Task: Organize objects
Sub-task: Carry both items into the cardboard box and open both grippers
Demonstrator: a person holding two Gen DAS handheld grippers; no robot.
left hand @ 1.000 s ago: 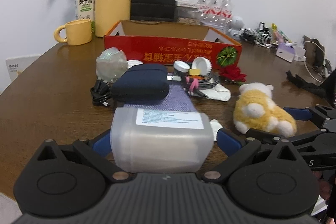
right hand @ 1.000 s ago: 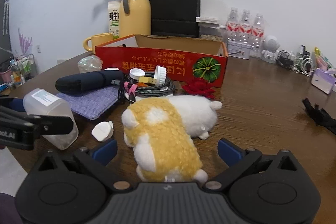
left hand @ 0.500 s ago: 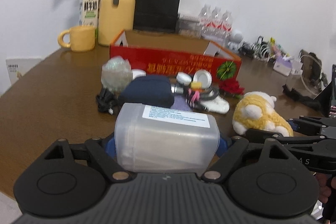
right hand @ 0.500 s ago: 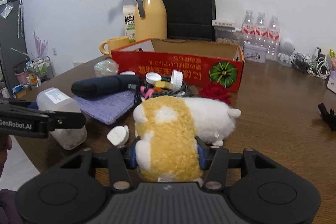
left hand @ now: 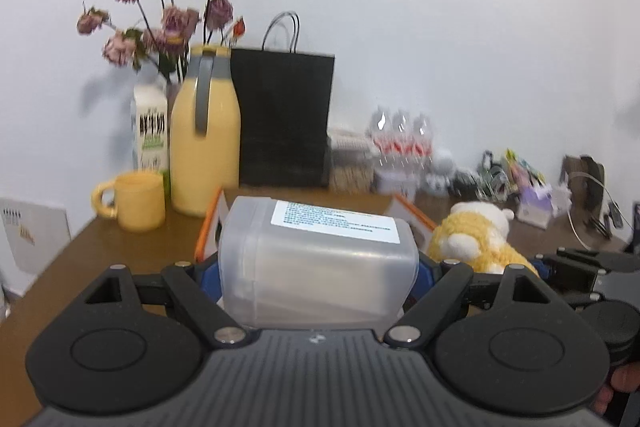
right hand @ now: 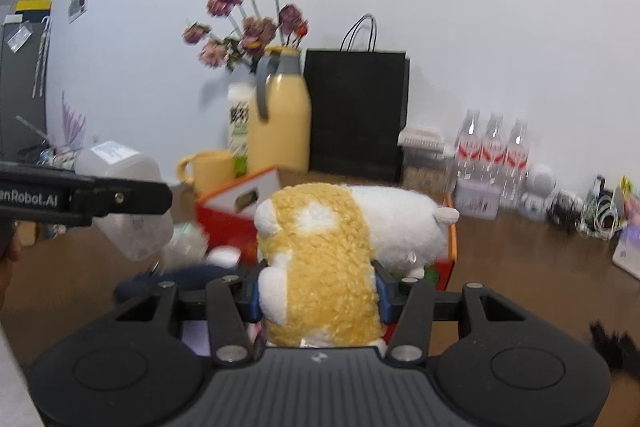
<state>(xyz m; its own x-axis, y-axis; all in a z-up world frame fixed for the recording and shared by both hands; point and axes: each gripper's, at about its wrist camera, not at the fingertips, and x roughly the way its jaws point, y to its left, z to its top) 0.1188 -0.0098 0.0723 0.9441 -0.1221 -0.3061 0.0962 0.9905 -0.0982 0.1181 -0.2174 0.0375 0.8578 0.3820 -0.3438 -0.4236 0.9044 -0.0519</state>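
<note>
Left wrist view: left gripper (left hand: 318, 273) clamped wide on a translucent plastic container (left hand: 316, 267) lying on its side, white label up, blue pads pressed on both ends, container off the table (left hand: 112, 247) and in front of the orange-and-red cardboard box (left hand: 412, 213). Right of it, the yellow-and-white plush toy (left hand: 476, 241) sits in the right gripper (left hand: 532, 263), seen side-on at the frame edge, fingertips of a hand (left hand: 618, 385) low right. Behind: yellow mug (left hand: 136, 201), yellow thermos jug (left hand: 205, 139), milk carton (left hand: 150, 129), dried flowers (left hand: 168, 11), black paper bag (left hand: 284, 119), water bottles (left hand: 400, 141), cable clutter far right, blurry. Right wrist view: right gripper (right hand: 318, 297) closed about halfway onto the plush toy (right hand: 320, 267), blue pads squeezing its yellow rear, white head end pointing away right; toy raised, over the near edge of the cardboard box (right hand: 236, 215). Left gripper (right hand: 120, 199) enters from the left, side-on, gripping the plastic container (right hand: 132, 199) up off the table (right hand: 520, 259). Below it a dark blue pouch (right hand: 176, 277) and small white bits on the table, blurred, can't tell what. Same mug (right hand: 208, 171), jug (right hand: 280, 123), carton (right hand: 238, 123), flowers (right hand: 252, 11), bag (right hand: 356, 115), bottles (right hand: 494, 151) along the wall.
</note>
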